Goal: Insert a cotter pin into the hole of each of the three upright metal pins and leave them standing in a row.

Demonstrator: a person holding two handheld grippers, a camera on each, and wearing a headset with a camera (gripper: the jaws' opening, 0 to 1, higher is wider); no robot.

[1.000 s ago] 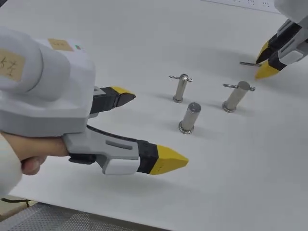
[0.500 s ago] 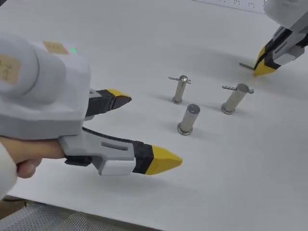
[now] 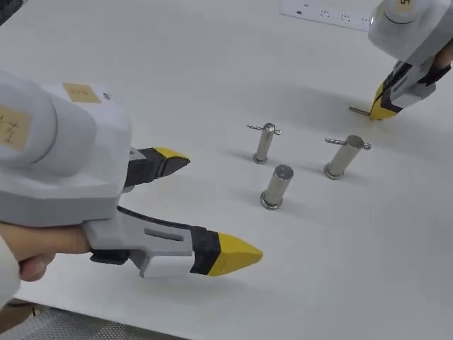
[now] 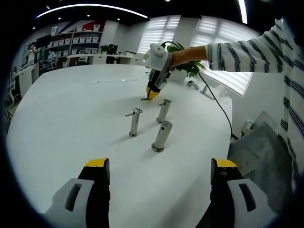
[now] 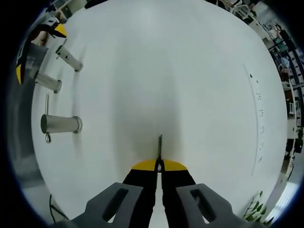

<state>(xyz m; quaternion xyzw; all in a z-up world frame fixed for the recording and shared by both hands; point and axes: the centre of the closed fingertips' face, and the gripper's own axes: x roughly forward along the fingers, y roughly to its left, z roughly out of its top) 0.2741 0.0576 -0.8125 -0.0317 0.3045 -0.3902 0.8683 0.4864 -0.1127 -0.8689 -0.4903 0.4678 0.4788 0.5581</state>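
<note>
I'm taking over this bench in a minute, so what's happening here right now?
A person is fitting cotter pins into three upright metal pins on a white table. The far pin and the right-hand pin each already carry a cotter pin through the top; the near pin has none. The right tool is shut on the third cotter pin, low at the table beyond the pins. The left tool is open and holds nothing.

"Any writing you can read?"
"None. The tan sticker (image 3: 81,93) on the left gripper (image 3: 216,205) has nothing legible on it."
"And the second sticker (image 3: 13,127)?"
"Inked strokes, cut off at the edge. Unreadable."
</note>
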